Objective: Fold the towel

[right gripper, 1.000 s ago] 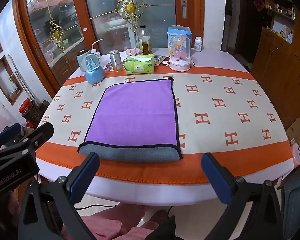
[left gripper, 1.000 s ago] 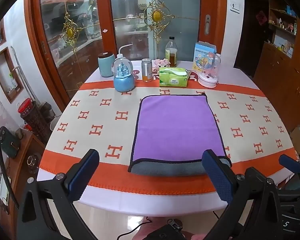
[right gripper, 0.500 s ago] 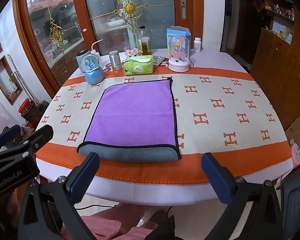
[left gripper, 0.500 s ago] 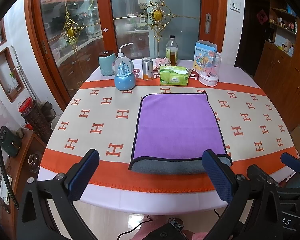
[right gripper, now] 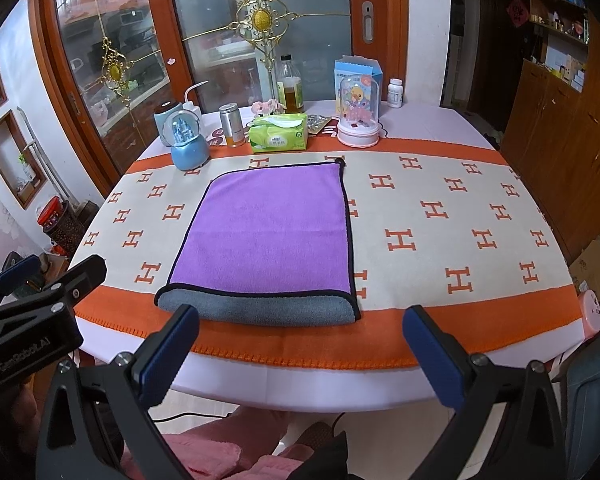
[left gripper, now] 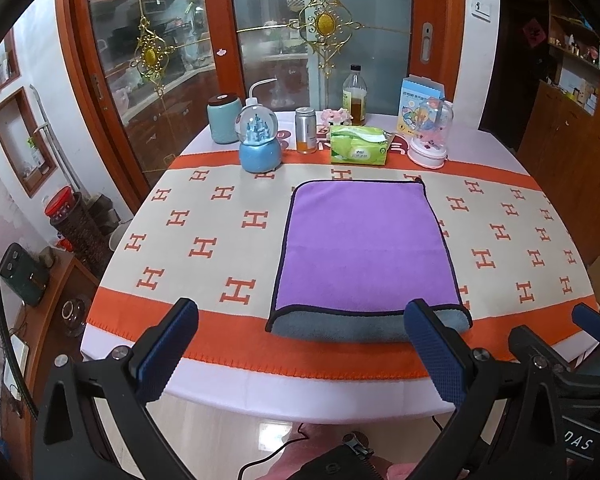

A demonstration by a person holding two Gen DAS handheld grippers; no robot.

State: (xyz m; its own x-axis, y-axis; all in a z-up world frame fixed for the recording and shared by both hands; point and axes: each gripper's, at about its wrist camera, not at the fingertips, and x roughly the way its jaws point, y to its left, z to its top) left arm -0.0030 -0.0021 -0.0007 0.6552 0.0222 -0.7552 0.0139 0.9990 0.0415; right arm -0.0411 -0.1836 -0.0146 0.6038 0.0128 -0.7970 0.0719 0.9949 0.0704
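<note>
A purple towel (left gripper: 364, 240) with a black hem and grey underside lies folded flat on the table, its grey fold edge (left gripper: 364, 326) toward me. It also shows in the right wrist view (right gripper: 268, 228). My left gripper (left gripper: 300, 348) is open and empty, held off the table's near edge, in front of the fold. My right gripper (right gripper: 300, 350) is open and empty too, just off the near edge, to the right of the fold. The left gripper's body (right gripper: 32, 320) shows at the left of the right wrist view.
The table (left gripper: 204, 240) has a cream and orange cloth with H marks. Along its far side stand a snow globe (left gripper: 258, 144), a can (left gripper: 306, 130), a tissue pack (left gripper: 358, 146), a bottle (left gripper: 354, 96) and a glass dome (left gripper: 428, 136). A wooden cabinet (right gripper: 560, 120) stands right.
Both grippers have drawn back slightly from the table and stay open. The towel has not moved.
</note>
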